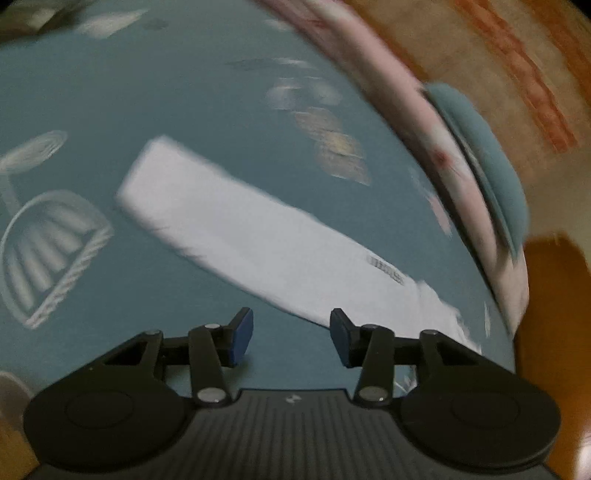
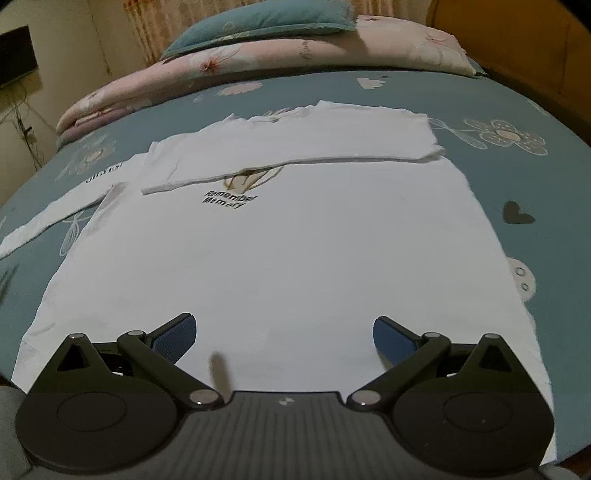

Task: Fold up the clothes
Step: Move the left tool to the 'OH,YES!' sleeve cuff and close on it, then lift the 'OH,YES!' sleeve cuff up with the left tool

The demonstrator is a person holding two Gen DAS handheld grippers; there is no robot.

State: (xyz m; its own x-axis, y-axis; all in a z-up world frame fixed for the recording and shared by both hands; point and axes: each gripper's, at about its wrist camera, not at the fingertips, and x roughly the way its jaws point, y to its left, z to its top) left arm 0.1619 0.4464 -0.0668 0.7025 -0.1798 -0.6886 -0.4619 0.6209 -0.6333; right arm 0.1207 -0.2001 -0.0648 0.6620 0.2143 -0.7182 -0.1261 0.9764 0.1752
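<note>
With one long sleeve already folded across the white printed cotton shirt [image 2: 280, 236], my left gripper [image 1: 291, 338] and right gripper [image 2: 284, 338] gape empty; next I pinch the outstretched sleeve [image 1: 236, 225].

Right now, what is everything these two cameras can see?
T-shirt: one, white, flat on the bed, one sleeve folded across its chest.
Other sleeve: one, white, still spread out to the side.
Bed sheet: one, teal with pale flowers, under the shirt.
Quilt: one, pink floral, along the far edge.
Pillow: one, teal, on the quilt.
Left gripper: one, black with blue pads, empty, above the sheet near the sleeve.
Right gripper: one, same colours, open above the shirt's hem.
</note>
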